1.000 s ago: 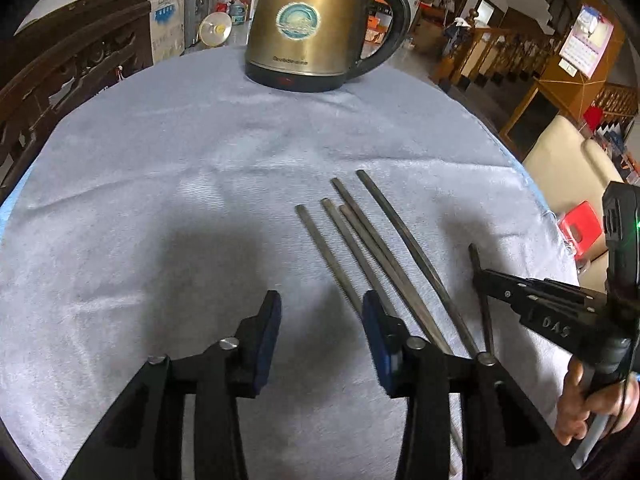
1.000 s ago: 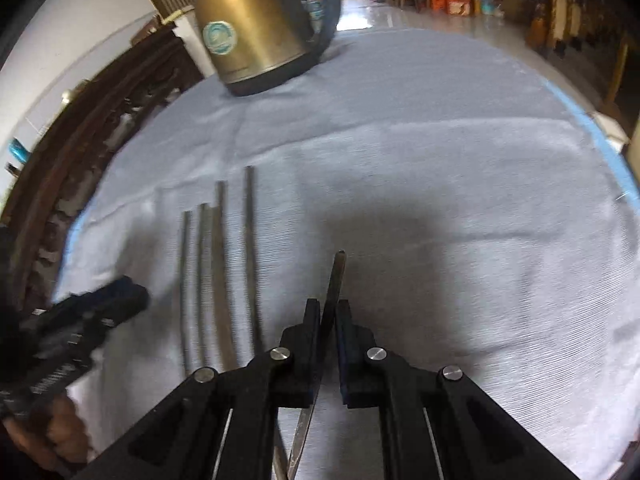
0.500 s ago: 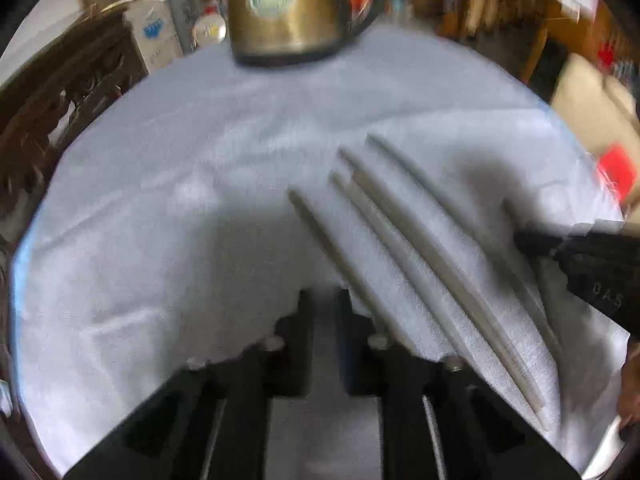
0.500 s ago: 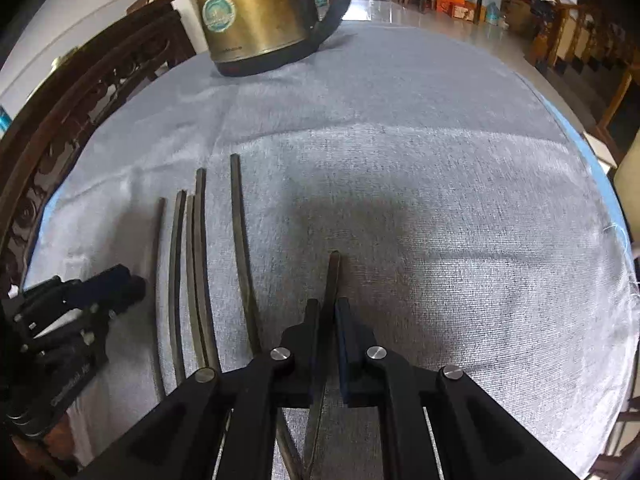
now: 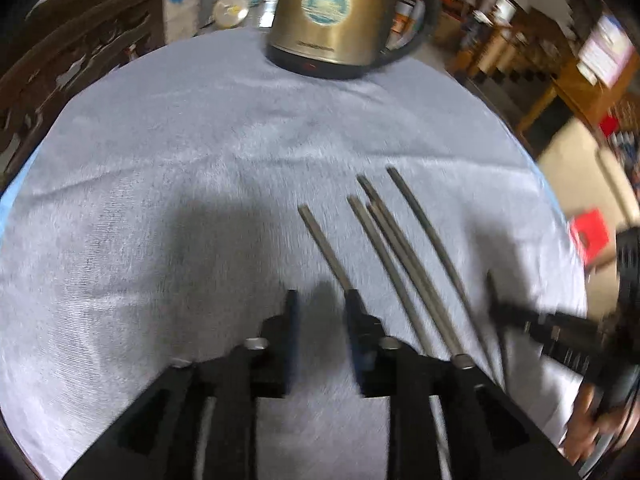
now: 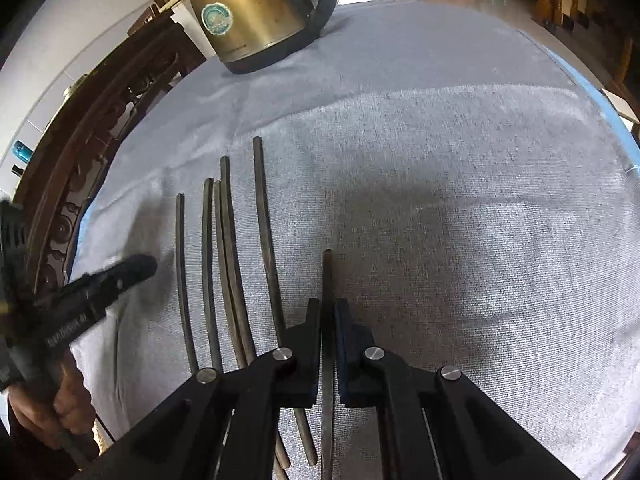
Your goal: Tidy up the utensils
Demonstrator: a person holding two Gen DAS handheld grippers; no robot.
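Observation:
Several dark metal chopsticks (image 6: 230, 264) lie side by side on the grey cloth (image 6: 440, 160); they also show in the left wrist view (image 5: 400, 248). My right gripper (image 6: 328, 312) is shut on one more chopstick (image 6: 327, 280), held just right of the row, low over the cloth. It shows at the right of the left wrist view (image 5: 504, 312). My left gripper (image 5: 322, 300) is open and empty over the cloth, its right finger (image 5: 356, 320) beside the leftmost chopstick (image 5: 324, 244). It also shows at the left of the right wrist view (image 6: 132, 272).
A brass electric kettle (image 5: 332, 16) with a black handle stands at the far side of the round table; it also shows in the right wrist view (image 6: 248, 12). A carved wooden chair (image 6: 88, 128) stands at the left edge. The table edge (image 6: 592, 88) curves on the right.
My left gripper closed half a second ago and has opened again, still at the left of the row. My right gripper kept its hold and brought its chopstick in line with the row.

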